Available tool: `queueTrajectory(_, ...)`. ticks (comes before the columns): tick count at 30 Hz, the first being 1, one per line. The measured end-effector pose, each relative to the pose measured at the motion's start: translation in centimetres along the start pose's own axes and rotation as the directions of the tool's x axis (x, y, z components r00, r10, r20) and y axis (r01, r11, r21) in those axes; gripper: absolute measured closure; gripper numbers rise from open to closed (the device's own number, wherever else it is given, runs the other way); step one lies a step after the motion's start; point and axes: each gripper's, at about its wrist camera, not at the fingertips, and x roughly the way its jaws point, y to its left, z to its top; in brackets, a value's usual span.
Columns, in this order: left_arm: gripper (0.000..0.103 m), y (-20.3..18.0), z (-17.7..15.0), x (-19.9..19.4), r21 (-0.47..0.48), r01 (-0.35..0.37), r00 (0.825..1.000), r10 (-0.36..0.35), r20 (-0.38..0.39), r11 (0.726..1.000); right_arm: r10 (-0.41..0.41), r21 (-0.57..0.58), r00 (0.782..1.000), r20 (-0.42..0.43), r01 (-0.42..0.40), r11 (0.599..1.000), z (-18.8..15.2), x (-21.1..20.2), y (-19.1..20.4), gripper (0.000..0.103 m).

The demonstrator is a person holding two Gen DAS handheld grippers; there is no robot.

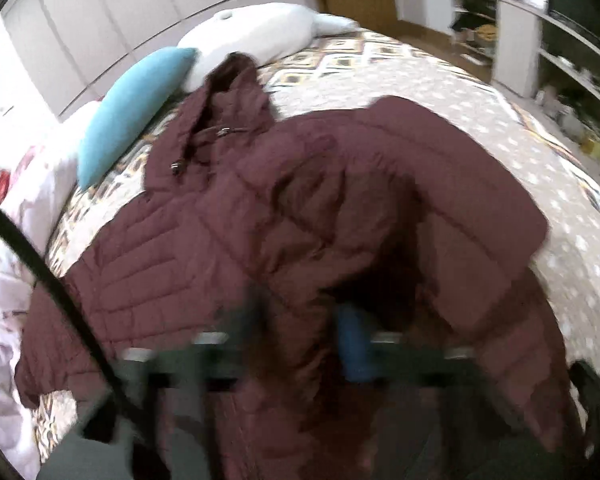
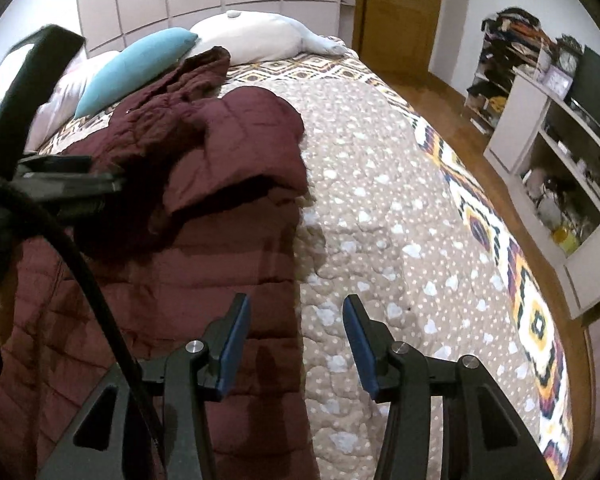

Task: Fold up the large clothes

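A maroon quilted hooded jacket (image 1: 228, 240) lies on the bed, hood toward the pillows, with one sleeve (image 1: 440, 184) folded across its body. It also shows in the right wrist view (image 2: 204, 208). My left gripper (image 1: 300, 340) is blurred low over the jacket, its fingers apart and fabric between them; whether it grips is unclear. It shows from the side in the right wrist view (image 2: 72, 188). My right gripper (image 2: 296, 336) is open and empty, hovering over the jacket's right edge and the bedspread.
The bed has a beige spotted bedspread (image 2: 380, 200) with a patterned border. A teal pillow (image 2: 136, 64) and a white plush pillow (image 2: 260, 36) lie at the head. White shelves (image 2: 548, 148) and a wooden door (image 2: 400, 4) stand to the right.
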Motion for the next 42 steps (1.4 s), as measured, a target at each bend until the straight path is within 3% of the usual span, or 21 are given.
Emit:
queueTrajectory(6,0.093,8.2,0.1,-3.7,-0.185,-0.078,0.985,0.104,0.138,0.98,0.015,0.022,1.0,-0.003,-0.015,1.0,0.1,-0.1,-0.1,0.051)
queueTrajectory(9,0.092,13.2,-0.8,-4.8,-0.288,-0.136,0.966,0.191,0.174,0.948,0.022,0.019,1.0,0.007,-0.023,1.0,0.5,-0.3,0.6,0.051)
queueTrajectory(11,0.092,16.6,-2.2,-4.3,-0.369,-0.148,0.963,0.219,0.157,0.918,0.03,0.016,1.0,0.007,-0.03,0.999,0.7,-0.2,1.3,0.051)
queueTrajectory(15,0.087,21.3,-5.3,0.5,-0.469,-0.144,0.985,0.173,0.019,0.872,0.048,-0.003,0.999,-0.007,-0.048,0.999,1.2,0.4,3.4,0.051)
queueTrajectory(18,0.078,23.3,-8.5,3.9,-0.551,-0.094,0.995,0.07,-0.064,0.829,0.065,-0.029,0.998,-0.005,-0.065,0.997,1.4,0.5,4.8,0.051)
queueTrajectory(20,0.072,24.7,-10.3,5.1,-0.617,-0.028,0.997,-0.022,-0.073,0.786,0.074,-0.045,0.997,0.002,-0.074,0.996,1.6,0.4,5.6,0.051)
queueTrajectory(23,0.067,26.5,-12.8,5.0,-0.676,0.015,0.997,-0.061,-0.044,0.737,0.07,-0.066,0.997,0.017,-0.069,0.995,2.2,0.3,6.8,0.051)
queueTrajectory(25,0.067,27.6,-13.9,4.3,-0.684,0.006,0.998,-0.049,-0.044,0.73,0.069,-0.068,0.997,0.017,-0.068,0.995,2.6,0.4,7.5,0.051)
queueTrajectory(29,0.066,30.6,-16.3,1.6,-0.682,-0.081,0.997,0.05,-0.065,0.727,0.09,-0.063,0.996,0.003,-0.09,0.994,2.6,0.5,8.9,0.051)
queueTrajectory(32,0.062,33.7,-18.6,-0.3,-0.698,-0.116,0.993,0.094,-0.07,0.706,0.108,-0.092,0.994,-0.002,-0.108,0.99,2.1,0.1,10.7,0.051)
queueTrajectory(35,0.049,37.5,-21.7,-1.8,-0.734,-0.184,0.982,0.16,-0.104,0.653,0.149,-0.12,0.989,-0.002,-0.148,0.982,1.4,-0.3,12.6,0.051)
queueTrajectory(37,0.048,40.5,-23.8,-2.0,-0.758,-0.236,0.97,0.199,-0.142,0.608,0.181,-0.136,0.984,-0.002,-0.179,0.974,0.8,-0.4,13.7,0.05)
queueTrajectory(39,0.048,43.3,-25.8,-2.0,-0.781,-0.264,0.962,0.21,-0.173,0.566,0.206,-0.157,0.979,-0.002,-0.204,0.966,0.1,-0.4,14.9,0.049)
queueTrajectory(42,0.046,47.7,-29.4,-1.8,-0.841,-0.261,0.963,0.185,-0.195,0.473,0.233,-0.184,0.972,-0.012,-0.231,0.955,-0.9,0.2,16.6,0.049)
